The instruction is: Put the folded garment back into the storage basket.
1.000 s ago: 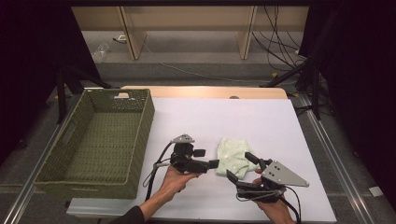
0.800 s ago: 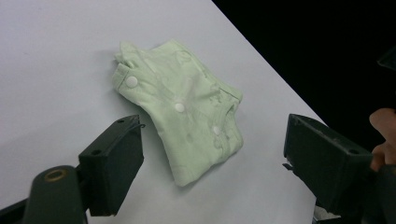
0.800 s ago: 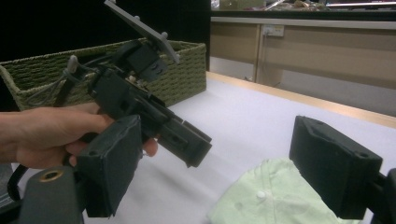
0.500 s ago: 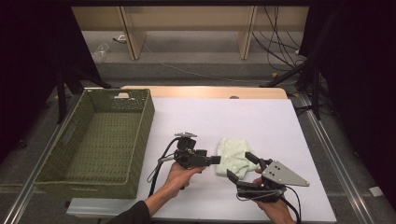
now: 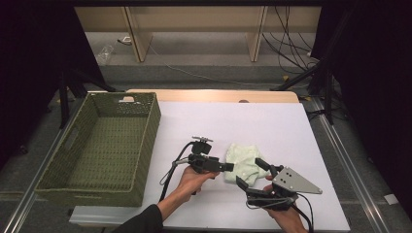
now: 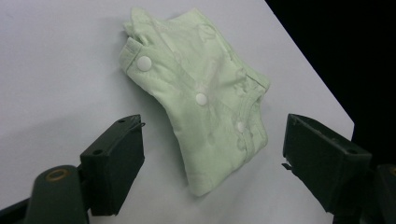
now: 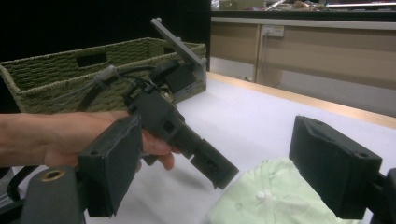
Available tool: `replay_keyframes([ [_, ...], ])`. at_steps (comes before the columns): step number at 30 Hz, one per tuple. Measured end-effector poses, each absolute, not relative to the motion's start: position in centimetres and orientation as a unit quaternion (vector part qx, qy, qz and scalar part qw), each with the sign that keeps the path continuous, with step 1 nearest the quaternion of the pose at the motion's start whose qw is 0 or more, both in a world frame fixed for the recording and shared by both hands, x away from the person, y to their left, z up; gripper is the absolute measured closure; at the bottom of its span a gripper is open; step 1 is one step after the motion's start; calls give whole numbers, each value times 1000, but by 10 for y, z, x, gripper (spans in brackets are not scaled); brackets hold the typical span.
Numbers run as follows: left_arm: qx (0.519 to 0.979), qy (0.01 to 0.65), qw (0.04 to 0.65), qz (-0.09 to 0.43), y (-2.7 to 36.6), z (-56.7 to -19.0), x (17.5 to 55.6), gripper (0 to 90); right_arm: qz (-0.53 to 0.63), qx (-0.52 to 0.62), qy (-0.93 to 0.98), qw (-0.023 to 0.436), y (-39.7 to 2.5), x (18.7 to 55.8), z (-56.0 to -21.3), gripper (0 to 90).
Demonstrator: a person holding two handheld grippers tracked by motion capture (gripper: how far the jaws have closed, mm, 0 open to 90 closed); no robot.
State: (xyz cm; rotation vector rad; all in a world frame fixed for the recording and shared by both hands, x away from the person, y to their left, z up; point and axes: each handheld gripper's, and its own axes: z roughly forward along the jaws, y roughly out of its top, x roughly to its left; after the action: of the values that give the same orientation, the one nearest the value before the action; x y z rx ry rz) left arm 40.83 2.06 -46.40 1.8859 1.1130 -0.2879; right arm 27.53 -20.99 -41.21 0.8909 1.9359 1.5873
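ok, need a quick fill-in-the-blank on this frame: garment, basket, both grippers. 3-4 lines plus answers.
1. The folded garment is pale ____ with white snap buttons.
2. The woven basket stands at the table's ____ side in the high view.
3. The left gripper points at the garment with its jaws ____.
4. The right gripper has its jaws open; they hold ____.

Missing words: green; left; open; nothing
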Motion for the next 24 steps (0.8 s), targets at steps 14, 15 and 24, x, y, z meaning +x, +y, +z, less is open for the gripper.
replay_keyframes([
  [14, 759, 461, 441, -132, 10, -472, 417, 211, 580, 325, 708, 239, -210, 275, -412, 185],
  [15, 759, 461, 441, -132, 10, -472, 417, 212, 580, 325, 707, 239, -210, 275, -412, 185],
  [24, 765, 457, 430, -142, 4, -478, 421, 220, 581, 325, 707, 240, -210, 275, -412, 185],
])
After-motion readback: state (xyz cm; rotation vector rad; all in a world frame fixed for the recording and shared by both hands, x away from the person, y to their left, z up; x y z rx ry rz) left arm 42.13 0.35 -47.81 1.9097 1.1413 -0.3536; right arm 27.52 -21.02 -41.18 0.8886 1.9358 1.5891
